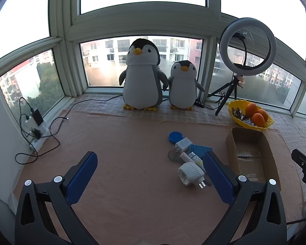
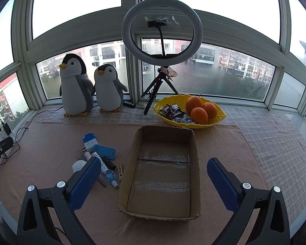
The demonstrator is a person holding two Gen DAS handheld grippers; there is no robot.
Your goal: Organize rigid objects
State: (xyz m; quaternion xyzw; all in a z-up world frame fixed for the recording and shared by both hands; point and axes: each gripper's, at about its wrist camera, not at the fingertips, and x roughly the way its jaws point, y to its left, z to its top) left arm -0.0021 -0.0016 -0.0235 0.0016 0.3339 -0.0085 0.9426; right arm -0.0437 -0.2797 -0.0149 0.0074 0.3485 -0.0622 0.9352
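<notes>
Both grippers, left gripper (image 1: 150, 175) and right gripper (image 2: 154, 175), gape wide, holding nothing. Piled small things (image 2: 97, 159) touch, so grabbing one may knock others away from the cardboard box (image 2: 196, 153).

Open brown cardboard box (image 2: 163, 169): upright on my pink mat, nothing inside | small rigid items just left of it: white plug adapter (image 1: 190, 173), blue round lid (image 1: 175, 137), blue flat case (image 2: 104, 151), heaped together
</notes>
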